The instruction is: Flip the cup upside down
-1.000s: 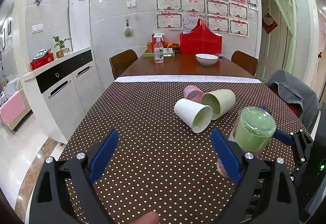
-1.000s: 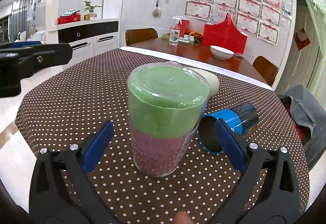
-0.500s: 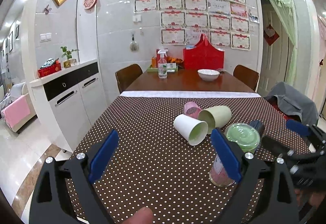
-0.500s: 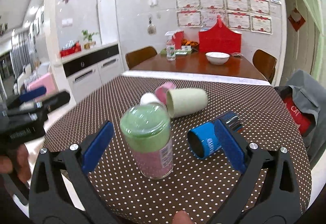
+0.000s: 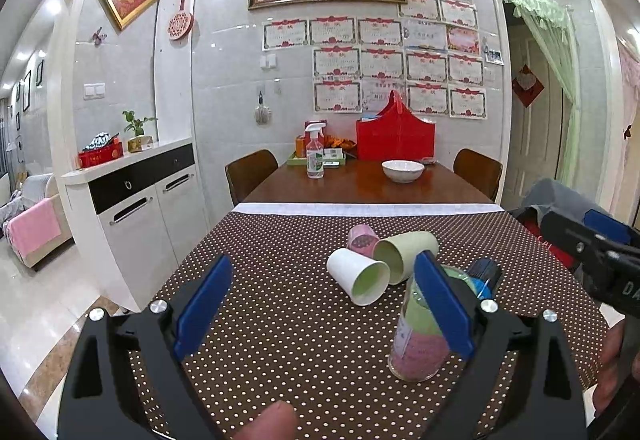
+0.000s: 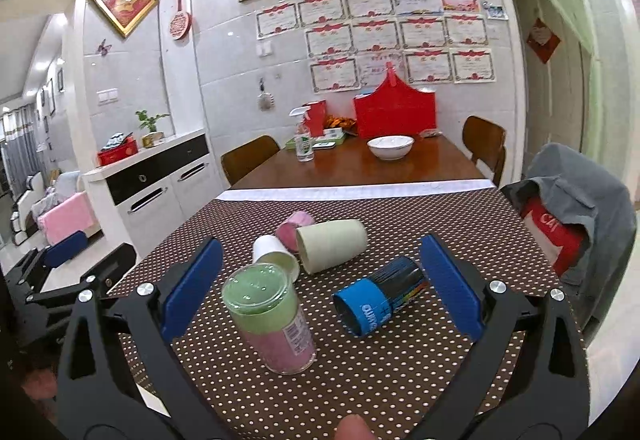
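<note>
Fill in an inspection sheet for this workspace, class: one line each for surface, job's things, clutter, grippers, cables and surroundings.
Surface: brown polka-dot tablecloth over the near part of the table; bare wood beyond.
Job's things: clear green-and-pink cup stands mouth-down near the front edge.
Clutter: blue cup, white cup, beige cup and pink cup lie on their sides; the last three are bunched together.
Grippers: left gripper open and empty; right gripper open, empty, back from the clear cup.
Cables: nothing seen.
Surroundings: white bowl, spray bottle and red bag at the far end; chairs, a white sideboard, certificates on the wall.
</note>
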`<action>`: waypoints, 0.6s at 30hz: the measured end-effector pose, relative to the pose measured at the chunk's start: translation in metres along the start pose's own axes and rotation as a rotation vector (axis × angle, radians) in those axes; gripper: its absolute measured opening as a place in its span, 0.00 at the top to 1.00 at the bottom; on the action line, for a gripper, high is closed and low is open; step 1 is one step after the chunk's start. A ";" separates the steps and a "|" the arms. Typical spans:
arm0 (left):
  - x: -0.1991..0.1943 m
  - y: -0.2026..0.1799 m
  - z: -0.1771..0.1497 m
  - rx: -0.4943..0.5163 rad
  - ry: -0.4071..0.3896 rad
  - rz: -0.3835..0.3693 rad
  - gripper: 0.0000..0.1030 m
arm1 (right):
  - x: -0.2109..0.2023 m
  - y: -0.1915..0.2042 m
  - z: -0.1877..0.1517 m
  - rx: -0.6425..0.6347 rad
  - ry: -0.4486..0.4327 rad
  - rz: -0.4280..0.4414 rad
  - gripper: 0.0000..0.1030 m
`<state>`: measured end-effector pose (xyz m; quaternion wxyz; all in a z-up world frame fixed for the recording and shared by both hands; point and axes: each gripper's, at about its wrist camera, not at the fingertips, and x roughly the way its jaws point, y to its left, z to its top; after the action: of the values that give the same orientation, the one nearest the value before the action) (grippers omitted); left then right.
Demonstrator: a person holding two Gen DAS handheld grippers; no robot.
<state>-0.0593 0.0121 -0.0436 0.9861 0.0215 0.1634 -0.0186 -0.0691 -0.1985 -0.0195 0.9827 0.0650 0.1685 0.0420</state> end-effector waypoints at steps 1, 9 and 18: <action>-0.003 -0.002 0.001 0.000 -0.008 -0.002 0.12 | -0.001 0.000 0.000 -0.003 0.000 -0.009 0.06; -0.020 -0.007 0.000 0.002 -0.043 0.002 0.12 | -0.011 0.004 -0.012 -0.023 0.002 -0.072 0.06; -0.046 -0.004 -0.001 0.002 -0.084 0.022 0.12 | -0.028 0.013 -0.022 -0.043 -0.026 -0.084 0.06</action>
<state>-0.1031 0.0098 -0.0294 0.9923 0.0236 0.1215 -0.0089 -0.1032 -0.1858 -0.0288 0.9868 0.0371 0.1573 0.0033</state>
